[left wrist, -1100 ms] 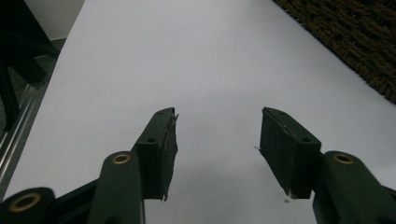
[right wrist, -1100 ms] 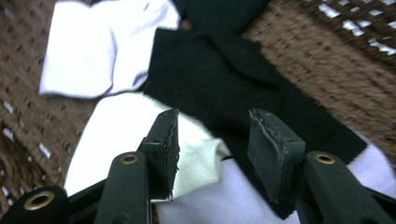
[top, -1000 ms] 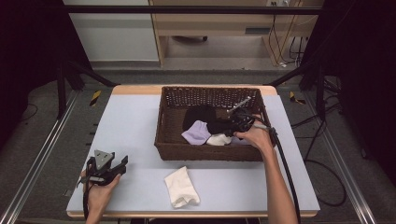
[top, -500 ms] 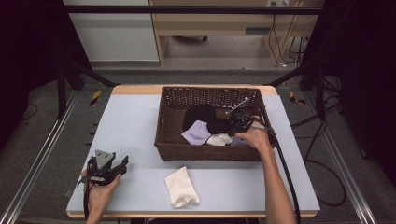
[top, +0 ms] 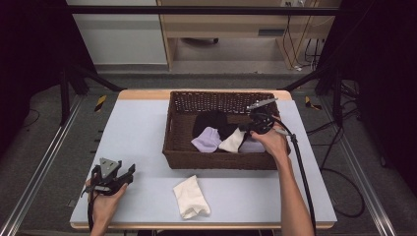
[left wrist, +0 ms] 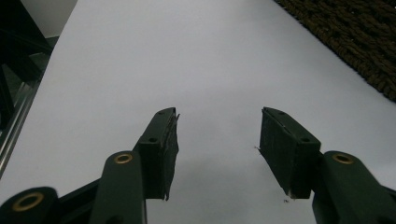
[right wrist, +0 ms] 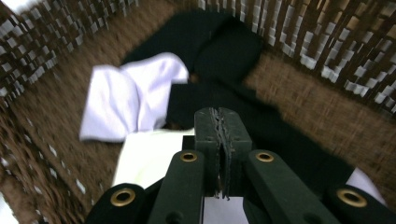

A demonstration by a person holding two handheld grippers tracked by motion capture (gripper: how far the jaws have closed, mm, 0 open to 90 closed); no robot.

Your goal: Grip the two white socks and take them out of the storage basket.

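- Your right gripper [top: 250, 129] sat inside the brown wicker basket [top: 219, 161], at its right end, over a heap of socks.
- In the right gripper view its jaws were clenched flat together, pad against pad. A cream sock [right wrist: 149, 156] lay right under them, yet whether any cloth was caught between the pads could not be told.
- The jaws had just been closing: 1 second earlier they were partly apart, and in this moment they had come fully together.
- The cream sock [top: 233, 140] lay in the middle of the basket floor, soft and folded, touching a lilac sock [top: 207, 139] on its left and black socks [top: 210, 120] behind it. A 2nd pale lilac piece [top: 252, 146] lay just under your right hand [top: 269, 142].
- Compared with the earlier high view, your right gripper had lifted slightly inside the basket; the socks looked much as they had before.
- Your left gripper [top: 129, 170] rested at the near left corner of the pale surface [top: 133, 123], well apart from the basket. Its jaws were released, about half spread, with bare surface between them in the left gripper view [left wrist: 217, 149]. It had not moved.
- 1 white sock [top: 191, 197] lay crumpled on the surface just in front of the basket, in the same place as before.
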